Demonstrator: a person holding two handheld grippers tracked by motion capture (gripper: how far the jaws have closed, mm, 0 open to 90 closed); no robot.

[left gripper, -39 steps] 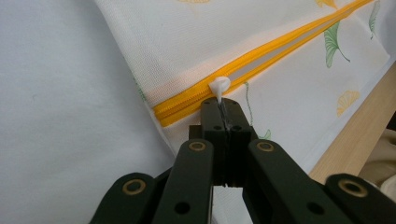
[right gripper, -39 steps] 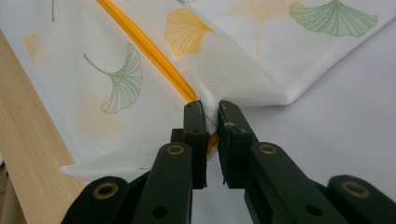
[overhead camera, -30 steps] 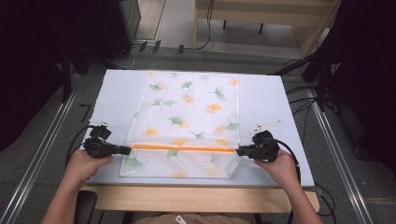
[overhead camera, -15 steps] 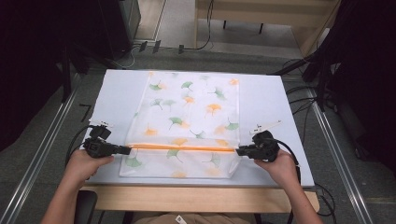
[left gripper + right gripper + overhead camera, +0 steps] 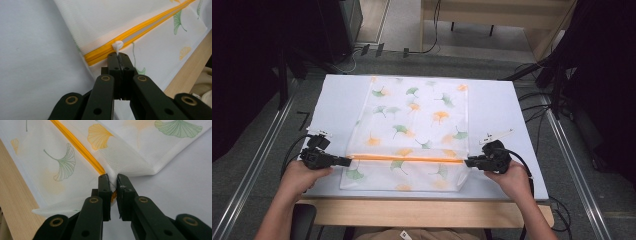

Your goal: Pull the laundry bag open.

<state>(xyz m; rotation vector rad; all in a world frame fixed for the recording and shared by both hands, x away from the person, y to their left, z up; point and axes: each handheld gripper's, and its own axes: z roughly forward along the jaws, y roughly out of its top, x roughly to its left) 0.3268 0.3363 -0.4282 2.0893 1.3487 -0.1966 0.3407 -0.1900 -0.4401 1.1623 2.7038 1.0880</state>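
A white mesh bag [image 5: 412, 120] printed with green and orange ginkgo leaves lies flat on the white table [image 5: 497, 105]. An orange zipper [image 5: 407, 158] runs across it near the front. At the zipper's left end, my left gripper [image 5: 346, 161] is shut on the white zipper pull [image 5: 117, 45]; its tips [image 5: 118, 55] pinch the tab. My right gripper [image 5: 468, 162] sits at the zipper's right end. In the right gripper view its jaws [image 5: 112, 180] clamp the cloth at the end of the zipper [image 5: 75, 143], and the bag [image 5: 140, 152] puckers there.
The table's wooden front edge [image 5: 427, 212] runs just below the bag, close to both hands. Bare white tabletop lies to the left [image 5: 337, 105] of the bag. Cables [image 5: 537, 107] trail over the floor on the right, and metal rails [image 5: 257, 165] flank the table.
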